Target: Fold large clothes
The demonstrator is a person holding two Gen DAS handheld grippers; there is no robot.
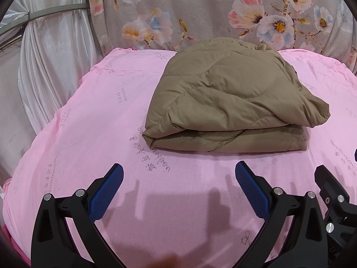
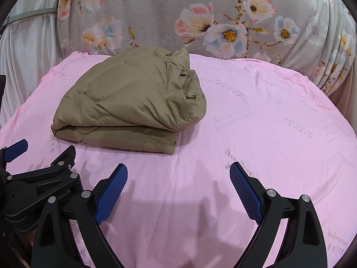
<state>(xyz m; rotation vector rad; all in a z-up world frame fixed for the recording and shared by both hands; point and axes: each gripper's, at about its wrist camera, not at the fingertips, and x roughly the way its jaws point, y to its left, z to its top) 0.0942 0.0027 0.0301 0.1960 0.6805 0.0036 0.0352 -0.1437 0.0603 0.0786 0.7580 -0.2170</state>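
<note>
A khaki quilted jacket [image 1: 225, 98] lies folded in a thick bundle on the pink sheet [image 1: 89, 122]; it also shows in the right wrist view [image 2: 131, 102], left of centre. My left gripper [image 1: 179, 174] is open and empty, held over the sheet a little in front of the bundle's near folded edge. My right gripper [image 2: 178, 174] is open and empty, in front of and to the right of the bundle. Each gripper's body shows at the edge of the other's view.
A grey floral cloth [image 1: 200, 11] hangs behind the pink surface [image 2: 267, 122]. White satin curtains [image 1: 51, 55] hang at the left. The pink sheet's left edge drops off near the curtains.
</note>
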